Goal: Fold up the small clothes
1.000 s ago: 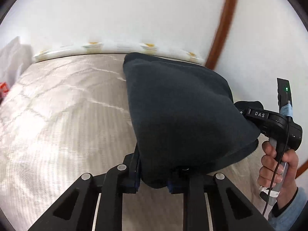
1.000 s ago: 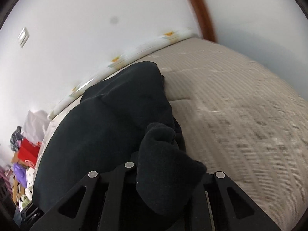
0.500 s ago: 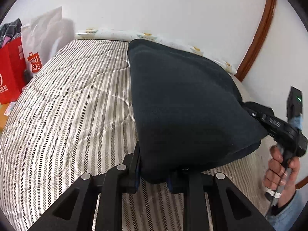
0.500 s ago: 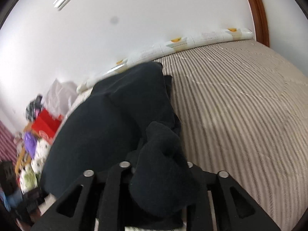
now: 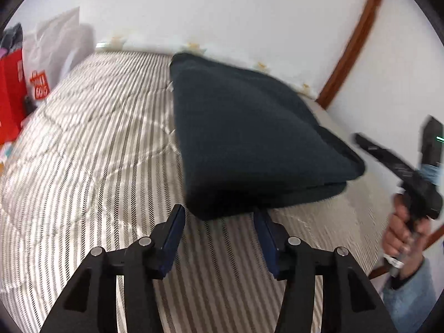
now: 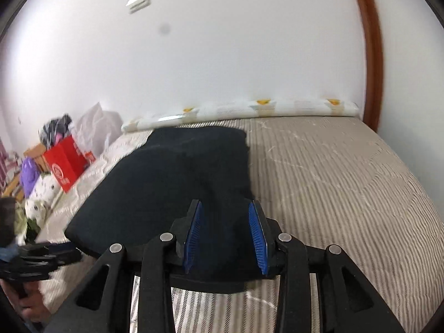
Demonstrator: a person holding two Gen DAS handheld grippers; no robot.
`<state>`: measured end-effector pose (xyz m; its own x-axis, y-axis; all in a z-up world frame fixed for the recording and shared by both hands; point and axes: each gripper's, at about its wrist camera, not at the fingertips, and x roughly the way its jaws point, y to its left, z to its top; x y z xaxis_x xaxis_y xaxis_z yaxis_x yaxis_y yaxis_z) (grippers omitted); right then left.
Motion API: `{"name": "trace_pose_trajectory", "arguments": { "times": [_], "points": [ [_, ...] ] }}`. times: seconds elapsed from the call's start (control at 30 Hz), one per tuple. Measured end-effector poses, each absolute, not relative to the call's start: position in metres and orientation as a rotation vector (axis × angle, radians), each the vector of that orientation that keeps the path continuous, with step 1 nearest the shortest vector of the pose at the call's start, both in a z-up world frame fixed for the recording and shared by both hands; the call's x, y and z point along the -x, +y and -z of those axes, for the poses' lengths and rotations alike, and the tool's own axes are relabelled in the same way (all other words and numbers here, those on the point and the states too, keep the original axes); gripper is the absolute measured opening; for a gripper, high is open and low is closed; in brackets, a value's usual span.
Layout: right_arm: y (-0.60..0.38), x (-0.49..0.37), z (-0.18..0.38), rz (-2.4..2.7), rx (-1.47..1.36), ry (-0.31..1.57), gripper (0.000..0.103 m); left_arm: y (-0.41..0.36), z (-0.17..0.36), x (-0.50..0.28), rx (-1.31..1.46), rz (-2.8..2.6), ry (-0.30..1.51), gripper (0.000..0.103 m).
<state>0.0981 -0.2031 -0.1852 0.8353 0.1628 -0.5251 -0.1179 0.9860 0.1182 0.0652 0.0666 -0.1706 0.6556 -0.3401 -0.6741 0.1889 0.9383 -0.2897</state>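
The work surface is a bed (image 5: 83,149) covered by a quilted spread with fine grey-and-white stripes, set against a plain white wall (image 6: 222,55). A rolled white bolster (image 6: 241,109) with yellow motifs lies along the far edge, and brown wooden trim (image 6: 373,50) curves up the wall at the right.

The dark fleece garment (image 5: 249,144) lies folded on the spread. It is a thick, soft, matte block, nearly black, with a rounded fold edge facing me and stacked layers visible at its right corner.

My left gripper (image 5: 219,222) has its jaws spread wide and holds nothing; the tips sit at the garment's near edge, on either side of it. My right gripper (image 6: 226,222) is also parted, with its ribbed blue pads (image 6: 194,236) exposed. Dark fleece lies between them, but the pads are not pressed onto it.

The left wrist view alone shows my right hand (image 5: 402,230) gripping the tool handle, a white paper bag (image 5: 55,41) and a red bag (image 5: 11,88). The right wrist view alone shows a wall switch plate (image 6: 138,0) and a clutter pile (image 6: 41,183) beside the bed.
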Motion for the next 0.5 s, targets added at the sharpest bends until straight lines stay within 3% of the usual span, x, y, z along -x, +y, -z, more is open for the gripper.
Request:
{"name": "trace_pose_trajectory", "arguments": {
  "times": [0.2,0.5],
  "points": [
    [-0.197,-0.100,0.221,-0.088,-0.017,0.645,0.032,0.065,0.143,-0.061,0.165,0.307,0.724,0.053],
    [-0.216,-0.080,0.198,-0.128,-0.024,0.665,0.035,0.061,0.159,-0.113,0.095,0.243,0.784,0.055]
  ]
}}
